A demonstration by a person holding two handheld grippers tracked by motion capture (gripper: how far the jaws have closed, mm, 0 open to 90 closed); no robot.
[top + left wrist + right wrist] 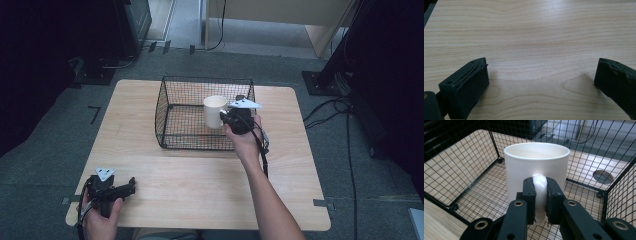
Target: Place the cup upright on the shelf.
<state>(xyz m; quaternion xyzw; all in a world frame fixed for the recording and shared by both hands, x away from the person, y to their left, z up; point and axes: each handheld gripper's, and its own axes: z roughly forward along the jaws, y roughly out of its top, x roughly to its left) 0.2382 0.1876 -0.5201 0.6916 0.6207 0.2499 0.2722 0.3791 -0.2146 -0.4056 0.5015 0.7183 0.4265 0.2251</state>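
Note:
A white mug (215,111) hangs upright inside the black wire basket (170,100) at the far middle of the wooden table. My right gripper (229,116) is shut on the mug's handle (539,195), which sits pinched between the two black pads; the mug's body (537,167) stands just beyond them, above the basket's mesh floor. My left gripper (131,186) rests near the table's front left corner, held by a hand. Its jaws stand wide apart in the left gripper view, with bare wood between them (541,75).
The wooden table (190,185) has bare board in front of the basket. The basket's wire walls (461,165) surround the mug on all sides. A round hole (603,176) in the tabletop shows behind the basket. Cables (345,115) lie on the grey floor to the right.

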